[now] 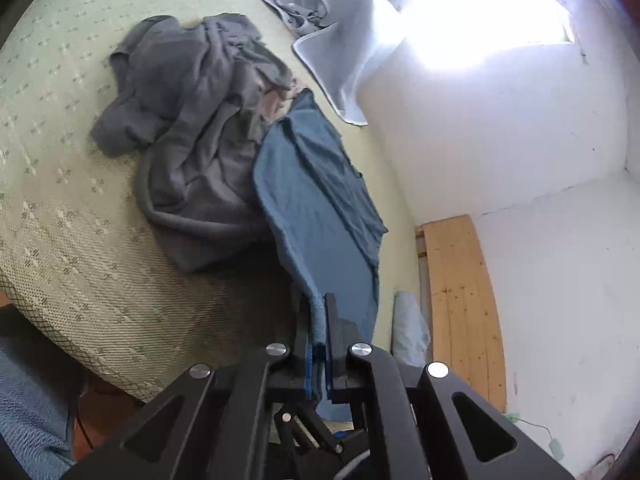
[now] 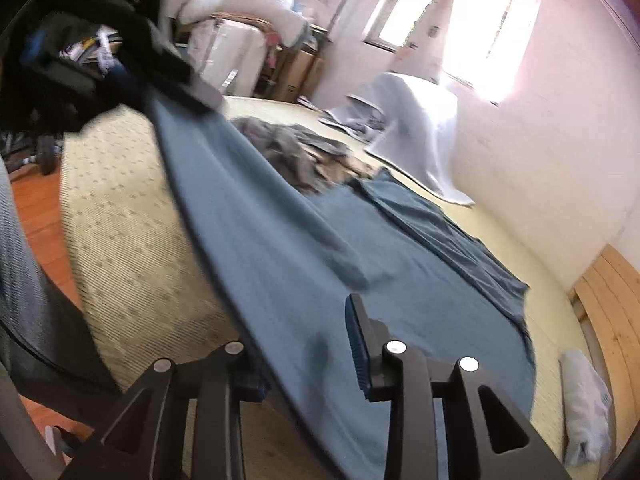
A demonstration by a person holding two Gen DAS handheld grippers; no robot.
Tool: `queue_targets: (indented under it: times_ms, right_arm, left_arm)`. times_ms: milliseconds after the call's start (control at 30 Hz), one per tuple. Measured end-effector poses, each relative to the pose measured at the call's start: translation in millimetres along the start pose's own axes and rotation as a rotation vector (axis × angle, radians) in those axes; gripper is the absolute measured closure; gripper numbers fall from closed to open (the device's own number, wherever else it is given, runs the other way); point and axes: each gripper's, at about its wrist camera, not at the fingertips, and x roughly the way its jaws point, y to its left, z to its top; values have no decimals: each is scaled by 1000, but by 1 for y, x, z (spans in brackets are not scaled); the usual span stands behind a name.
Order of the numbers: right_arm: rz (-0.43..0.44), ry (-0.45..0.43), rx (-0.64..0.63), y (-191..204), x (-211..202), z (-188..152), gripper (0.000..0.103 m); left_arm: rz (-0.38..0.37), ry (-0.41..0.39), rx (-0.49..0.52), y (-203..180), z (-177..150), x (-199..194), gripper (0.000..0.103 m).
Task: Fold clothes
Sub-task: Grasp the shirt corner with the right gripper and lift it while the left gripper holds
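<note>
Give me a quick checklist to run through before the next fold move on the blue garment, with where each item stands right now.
1. Left gripper shut on the blue garment: ok, an edge is pinched between its pads.
2. Right gripper gripping the garment: not ok, its jaws stand apart over the cloth.
3. Garment lying flat on the mattress: not ok, the left side is lifted and the far part is creased.
4. Garment free of the grey clothes pile: cannot tell, their edges meet.
5. Pale blanket out of the way: ok, it lies apart near the wall.
</note>
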Motion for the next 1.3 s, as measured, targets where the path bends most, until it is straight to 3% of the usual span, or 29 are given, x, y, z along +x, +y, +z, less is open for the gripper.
queue_targets:
  times_ms: [367, 800, 1100, 1300]
  right_arm:
    - [-146, 120, 33, -64, -2, -53, 70]
    - [-269, 290, 77, -135, -4, -137, 70]
    - [-325, 347, 17, -178, -17, -180, 70]
    - [-320, 370, -57, -181, -22, -202, 71]
  left_arm:
    - [-53, -19, 34, -40, 16, -20, 101]
    - [-74, -99, 49, -66, 45, -45, 101]
    - [-54, -106, 64, -72, 51, -41, 101]
    - [-41, -107, 69, -73, 49, -39, 101]
